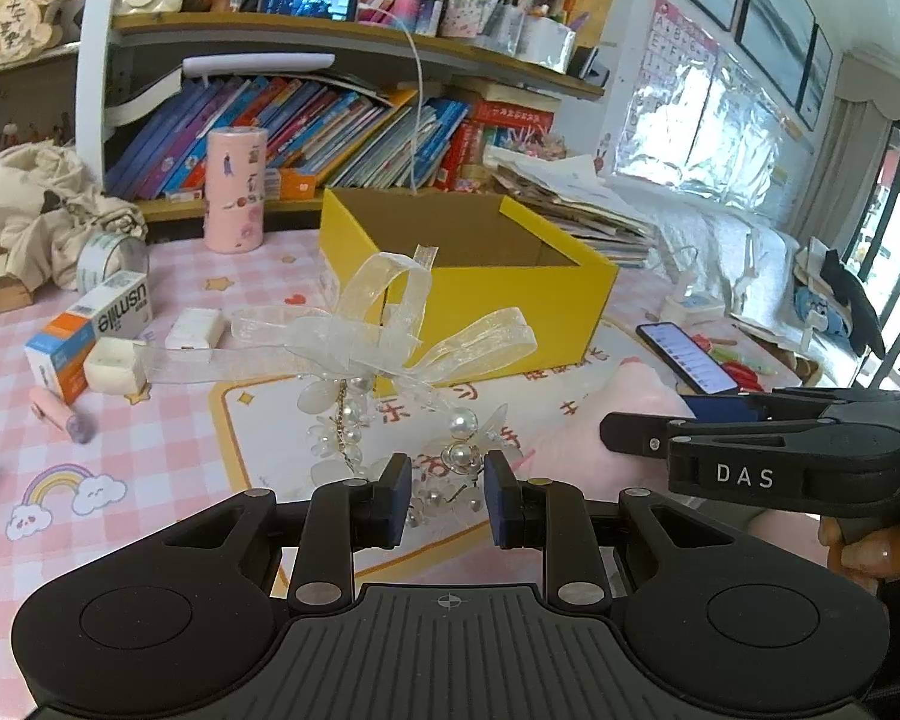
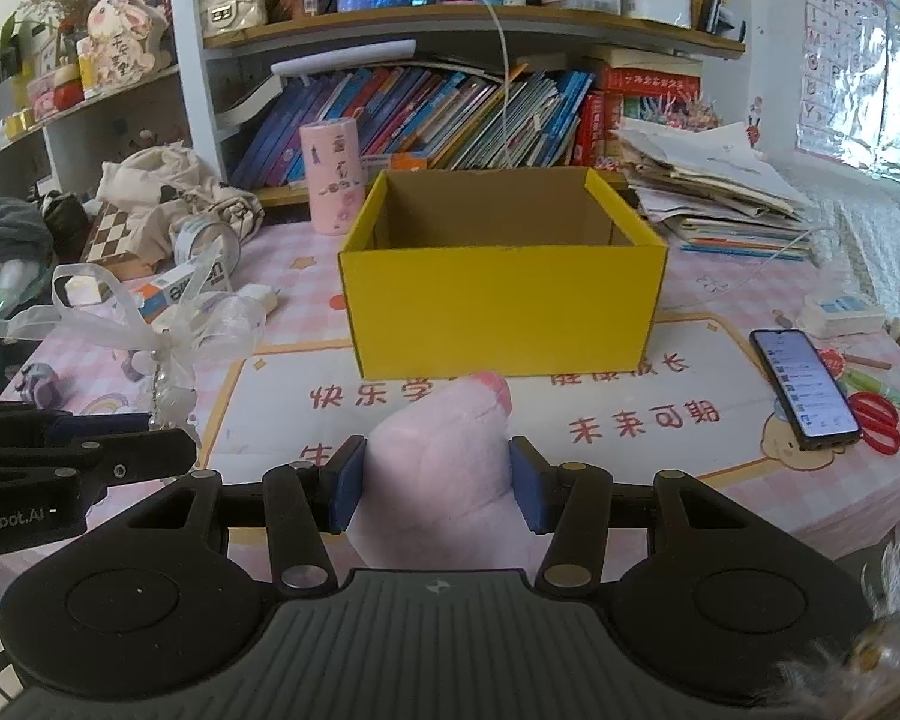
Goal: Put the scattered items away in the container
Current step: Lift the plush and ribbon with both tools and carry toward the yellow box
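Note:
My left gripper (image 1: 444, 498) is shut on a white ribbon-and-pearl hair ornament (image 1: 384, 348), held up in front of the open yellow box (image 1: 498, 306). The ornament also shows at the left of the right wrist view (image 2: 168, 324). My right gripper (image 2: 438, 486) is shut on a pink plush toy (image 2: 444, 456), just in front of the yellow box (image 2: 504, 306), whose inside looks empty. The right gripper also shows in the left wrist view (image 1: 618, 432), with the plush (image 1: 606, 426) beside it.
On the pink checked table: a usmile box (image 1: 90, 330), small white blocks (image 1: 195, 327), a pink tube (image 1: 60, 414), a tape roll (image 1: 111, 255), a pink cylinder (image 1: 236, 189), a phone (image 2: 804, 390), red scissors (image 2: 876, 414). A bookshelf stands behind.

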The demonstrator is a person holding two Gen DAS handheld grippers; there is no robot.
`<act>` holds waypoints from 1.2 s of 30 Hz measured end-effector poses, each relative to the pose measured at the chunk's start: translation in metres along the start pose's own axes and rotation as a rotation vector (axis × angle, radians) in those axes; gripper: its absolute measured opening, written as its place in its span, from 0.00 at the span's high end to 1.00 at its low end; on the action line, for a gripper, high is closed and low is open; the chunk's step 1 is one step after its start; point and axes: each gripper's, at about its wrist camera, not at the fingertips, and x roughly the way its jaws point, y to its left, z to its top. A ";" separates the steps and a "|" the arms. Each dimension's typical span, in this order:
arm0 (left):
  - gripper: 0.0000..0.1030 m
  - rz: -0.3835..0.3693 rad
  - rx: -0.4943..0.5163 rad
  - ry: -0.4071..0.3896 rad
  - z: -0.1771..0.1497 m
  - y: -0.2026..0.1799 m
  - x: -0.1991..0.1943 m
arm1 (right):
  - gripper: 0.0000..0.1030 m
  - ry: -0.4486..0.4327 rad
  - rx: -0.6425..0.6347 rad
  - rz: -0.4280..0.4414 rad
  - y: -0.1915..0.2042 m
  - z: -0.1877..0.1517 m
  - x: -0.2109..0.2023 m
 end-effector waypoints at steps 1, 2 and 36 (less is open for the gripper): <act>0.76 -0.003 0.004 -0.005 0.001 -0.001 0.000 | 0.53 -0.008 0.002 -0.006 -0.002 0.001 -0.001; 0.76 -0.004 0.010 -0.011 0.003 -0.003 -0.001 | 0.53 -0.016 0.004 -0.012 -0.003 0.002 -0.002; 0.76 0.015 0.115 -0.188 0.090 -0.048 0.051 | 0.53 -0.283 -0.185 0.024 -0.048 0.088 0.017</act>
